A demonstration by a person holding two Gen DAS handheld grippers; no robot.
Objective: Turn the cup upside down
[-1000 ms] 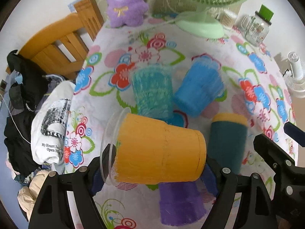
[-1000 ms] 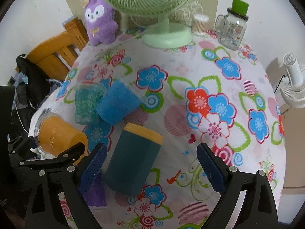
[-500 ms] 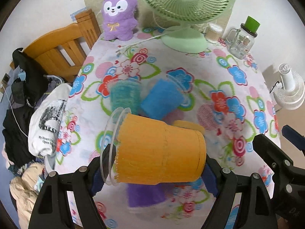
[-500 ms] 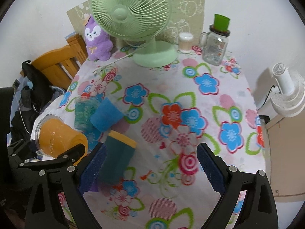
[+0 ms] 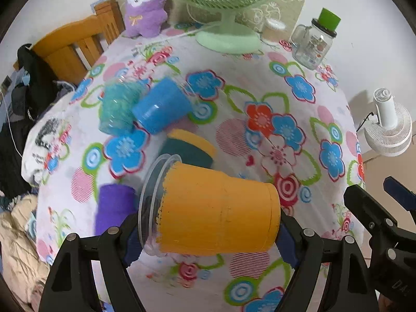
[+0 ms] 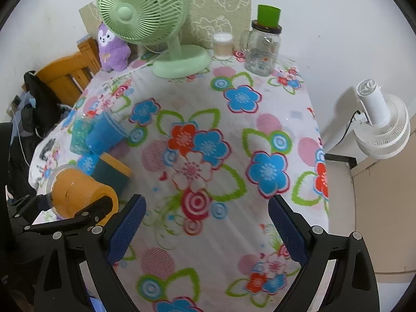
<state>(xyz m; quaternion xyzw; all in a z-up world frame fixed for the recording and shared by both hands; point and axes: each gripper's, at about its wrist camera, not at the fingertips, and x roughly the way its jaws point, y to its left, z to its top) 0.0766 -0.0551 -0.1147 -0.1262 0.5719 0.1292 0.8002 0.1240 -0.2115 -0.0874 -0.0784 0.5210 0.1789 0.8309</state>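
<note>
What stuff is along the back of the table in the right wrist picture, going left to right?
Purple plush toy → green table fan → small white-lidded container → clear glass jar with green cap.

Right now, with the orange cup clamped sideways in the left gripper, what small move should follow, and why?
Probably roll the left gripper further so the orange cup turns rim-down. It lies sideways above the tablecloth, clear rim pointing left, so the flip looks only half done.
</note>
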